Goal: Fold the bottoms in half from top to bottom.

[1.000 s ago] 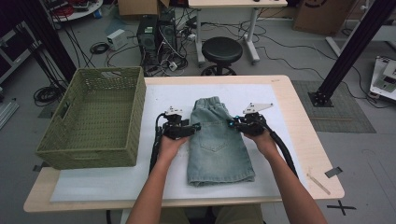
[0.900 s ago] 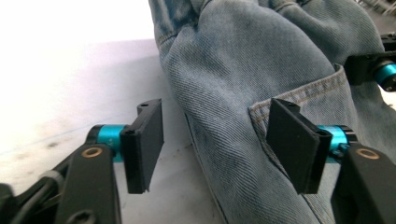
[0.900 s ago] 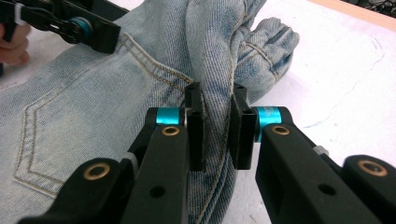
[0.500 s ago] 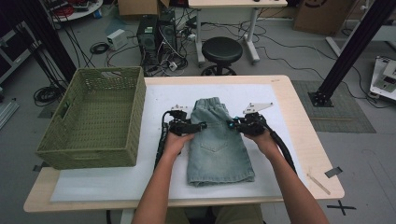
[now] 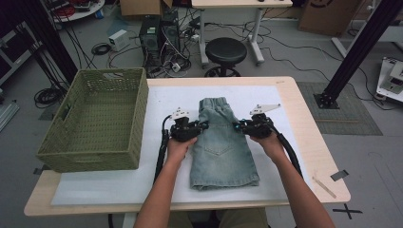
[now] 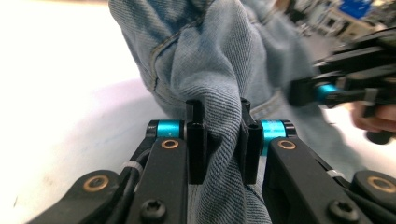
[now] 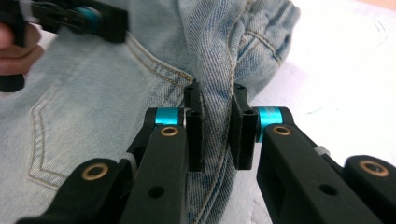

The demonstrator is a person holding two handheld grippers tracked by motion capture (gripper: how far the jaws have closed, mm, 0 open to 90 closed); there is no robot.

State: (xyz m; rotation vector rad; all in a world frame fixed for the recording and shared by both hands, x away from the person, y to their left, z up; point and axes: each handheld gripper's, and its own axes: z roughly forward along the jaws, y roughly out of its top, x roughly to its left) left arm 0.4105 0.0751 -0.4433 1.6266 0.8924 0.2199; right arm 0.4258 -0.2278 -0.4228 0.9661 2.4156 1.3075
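**Both Jaws Clamped on Denim Shorts**

Seen from above: two forearms reaching in from the near edge, angled slightly inward, hands wrapped around the gripper bodies, knuckles up. Left gripper pointing inward across the white mat, right gripper pointing back toward it, tips facing one another over the denim shorts.

Left jaws: just closed, now pinching a raised fold at the shorts' side seam; cloth bunched between the pads and rising beyond them, more denim spilling down below. Other gripper visible farther off, blurred, ahead and to the right of these jaws.

Right jaws: pressed together on the opposite side edge, a stitched ridge of fabric standing between the pads; back pocket lying flat to the left of them.

Shorts spread flat between both sets of jaws, waistband beyond, leg hems nearer the person. Green woven basket well outside the left hand.
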